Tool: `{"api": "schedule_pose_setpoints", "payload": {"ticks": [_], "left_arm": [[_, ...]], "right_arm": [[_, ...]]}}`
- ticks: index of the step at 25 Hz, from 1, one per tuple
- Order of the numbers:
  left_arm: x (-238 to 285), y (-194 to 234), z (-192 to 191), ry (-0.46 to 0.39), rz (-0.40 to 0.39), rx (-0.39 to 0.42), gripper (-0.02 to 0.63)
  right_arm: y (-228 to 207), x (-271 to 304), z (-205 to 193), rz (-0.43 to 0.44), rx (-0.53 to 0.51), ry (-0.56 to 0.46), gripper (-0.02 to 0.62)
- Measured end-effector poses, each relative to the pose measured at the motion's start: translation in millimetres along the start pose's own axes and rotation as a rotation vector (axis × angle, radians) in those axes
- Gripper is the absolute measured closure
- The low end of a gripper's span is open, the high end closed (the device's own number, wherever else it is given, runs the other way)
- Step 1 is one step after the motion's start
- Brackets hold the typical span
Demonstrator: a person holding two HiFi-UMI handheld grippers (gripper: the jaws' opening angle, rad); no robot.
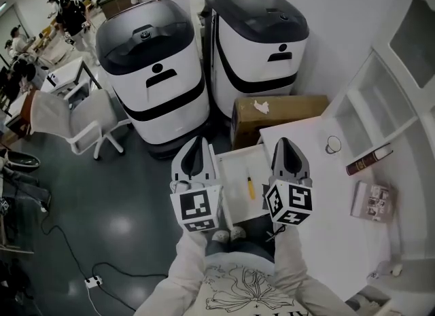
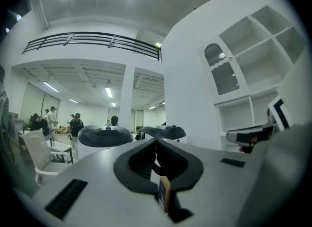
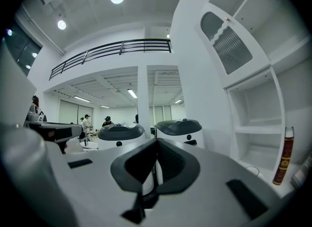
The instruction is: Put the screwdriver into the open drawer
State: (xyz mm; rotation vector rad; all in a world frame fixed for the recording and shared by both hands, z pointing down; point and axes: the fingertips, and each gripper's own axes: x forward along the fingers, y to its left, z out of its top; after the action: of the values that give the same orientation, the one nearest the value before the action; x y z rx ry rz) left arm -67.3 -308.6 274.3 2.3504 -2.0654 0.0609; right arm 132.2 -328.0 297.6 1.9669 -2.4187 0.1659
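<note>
The yellow-handled screwdriver [image 1: 250, 187] lies in the open white drawer [image 1: 234, 172], at lower centre of the head view. It looks small, light and rigid, and the thicker handle would probably grip best. Flanking the drawer, the left gripper [image 2: 156, 140] and the right gripper [image 3: 157, 140] are both clenched and empty.

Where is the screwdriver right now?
In the head view, the screwdriver lies in the open drawer, toward its right side, just left of the right gripper; the cardboard box is beyond.
</note>
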Motion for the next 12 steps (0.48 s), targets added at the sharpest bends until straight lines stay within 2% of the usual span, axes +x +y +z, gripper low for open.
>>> {"api": "schedule_pose_setpoints", "payload": {"ticks": [12], "left_arm": [[-1.3, -1.5, 1.7, -0.01, -0.013, 0.007, 0.6]], "right_arm": [[1.0, -1.6, 0.8, -0.011, -0.019, -0.003, 0.592]]}}
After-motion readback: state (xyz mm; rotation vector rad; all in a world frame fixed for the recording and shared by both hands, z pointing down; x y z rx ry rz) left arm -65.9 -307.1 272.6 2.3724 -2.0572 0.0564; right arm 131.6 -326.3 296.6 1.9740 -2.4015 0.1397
